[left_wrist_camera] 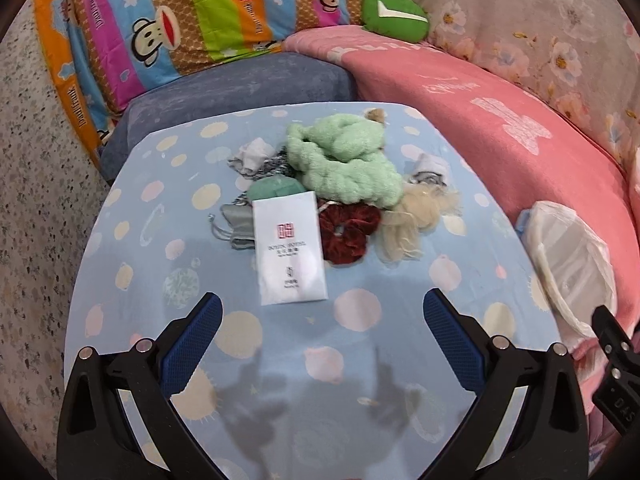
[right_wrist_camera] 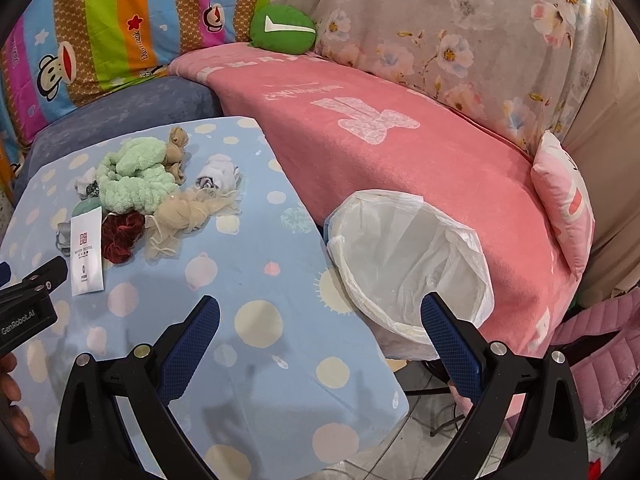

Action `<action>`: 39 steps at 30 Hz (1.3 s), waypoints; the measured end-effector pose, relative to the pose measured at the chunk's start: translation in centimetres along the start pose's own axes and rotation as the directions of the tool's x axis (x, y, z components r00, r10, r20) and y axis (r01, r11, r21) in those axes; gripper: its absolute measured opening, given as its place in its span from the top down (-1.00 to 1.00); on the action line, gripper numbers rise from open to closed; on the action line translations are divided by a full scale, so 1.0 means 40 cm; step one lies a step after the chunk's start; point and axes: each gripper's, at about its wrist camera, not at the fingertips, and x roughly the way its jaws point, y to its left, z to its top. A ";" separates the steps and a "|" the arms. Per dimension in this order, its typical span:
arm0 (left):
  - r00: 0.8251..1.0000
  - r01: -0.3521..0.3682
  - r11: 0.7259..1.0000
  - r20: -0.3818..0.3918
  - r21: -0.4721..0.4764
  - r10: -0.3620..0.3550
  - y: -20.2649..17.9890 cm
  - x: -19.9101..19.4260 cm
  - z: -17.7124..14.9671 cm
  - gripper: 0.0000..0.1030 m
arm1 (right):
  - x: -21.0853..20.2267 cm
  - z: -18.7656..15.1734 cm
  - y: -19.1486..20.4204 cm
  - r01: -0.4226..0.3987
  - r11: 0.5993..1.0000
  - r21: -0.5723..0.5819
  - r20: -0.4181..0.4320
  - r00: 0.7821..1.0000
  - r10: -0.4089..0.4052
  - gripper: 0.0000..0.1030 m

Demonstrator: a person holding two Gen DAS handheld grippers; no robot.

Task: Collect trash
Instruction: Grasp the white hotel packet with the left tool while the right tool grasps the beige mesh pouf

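A white paper packet (left_wrist_camera: 290, 250) with red print lies flat on the blue dotted tablecloth (left_wrist_camera: 360, 360), at the near edge of a pile: a green fluffy cloth (left_wrist_camera: 344, 160), a dark red scrunchie (left_wrist_camera: 348, 230), beige netting (left_wrist_camera: 416, 216) and small crumpled white items. My left gripper (left_wrist_camera: 322, 308) is open and empty, just short of the packet. My right gripper (right_wrist_camera: 320, 312) is open and empty, above the table's right edge, next to a bin lined with a white bag (right_wrist_camera: 412, 264). The packet (right_wrist_camera: 87, 250) and pile also show in the right wrist view.
A pink blanket (right_wrist_camera: 400, 140) covers the sofa behind and right of the table. A green cushion (right_wrist_camera: 282, 30), a striped cartoon sheet (left_wrist_camera: 180, 20) and a pink pillow (right_wrist_camera: 568, 200) lie around it. Speckled floor (left_wrist_camera: 32, 200) is to the left.
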 end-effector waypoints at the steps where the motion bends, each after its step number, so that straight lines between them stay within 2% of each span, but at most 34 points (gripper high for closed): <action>1: 1.000 -0.012 1.000 -0.001 -0.005 0.012 0.007 0.010 0.002 -0.87 | 0.002 0.002 0.009 -0.004 1.000 -0.001 0.002 1.000 0.004 -0.87; 9: 0.999 0.001 0.999 -0.053 -0.034 -0.003 0.057 0.113 0.023 -0.87 | 0.041 0.016 0.064 -0.026 1.000 -0.005 -0.011 1.000 0.026 -0.87; 13: 0.996 -0.022 0.998 -0.082 -0.053 0.017 0.079 0.167 0.029 -0.87 | 0.065 0.018 0.069 -0.029 1.000 0.003 -0.022 0.999 0.029 -0.87; 21: 0.991 0.039 0.995 -0.121 -0.093 -0.050 0.087 0.236 0.052 -0.87 | 0.160 0.025 0.066 -0.067 0.995 0.076 -0.098 0.992 0.074 -0.87; 26: 0.985 -0.007 0.995 -0.171 -0.097 -0.010 0.099 0.309 0.062 -0.86 | 0.196 0.036 0.092 -0.087 0.993 0.080 -0.118 0.988 0.097 -0.87; 28: 0.980 0.007 0.993 -0.195 -0.122 -0.031 0.116 0.334 0.059 -0.82 | 0.207 0.043 0.106 -0.106 0.991 0.080 -0.120 0.986 0.115 -0.87; 31: 0.973 0.043 0.988 -0.219 -0.146 -0.074 0.129 0.356 0.053 -0.57 | 0.228 0.054 0.138 -0.144 0.986 0.082 -0.125 0.980 0.154 -0.87; 33: 0.964 0.072 0.986 -0.242 -0.148 -0.107 0.130 0.370 0.051 -0.28 | 0.248 0.062 0.161 -0.178 0.980 0.089 -0.136 0.973 0.189 -0.87; 35: 0.967 0.067 0.989 -0.236 -0.136 -0.098 0.129 0.372 0.050 -0.23 | 0.268 0.071 0.186 -0.212 0.972 0.097 -0.146 0.963 0.225 -0.86; 36: 0.967 0.071 0.989 -0.233 -0.128 -0.100 0.127 0.372 0.051 -0.14 | 0.278 0.076 0.201 -0.230 0.968 0.100 -0.150 0.958 0.244 -0.85; 39: 0.967 0.083 0.990 -0.231 -0.118 -0.109 0.127 0.366 0.051 -0.03 | 0.300 0.091 0.239 -0.265 0.959 0.099 -0.152 0.949 0.278 -0.70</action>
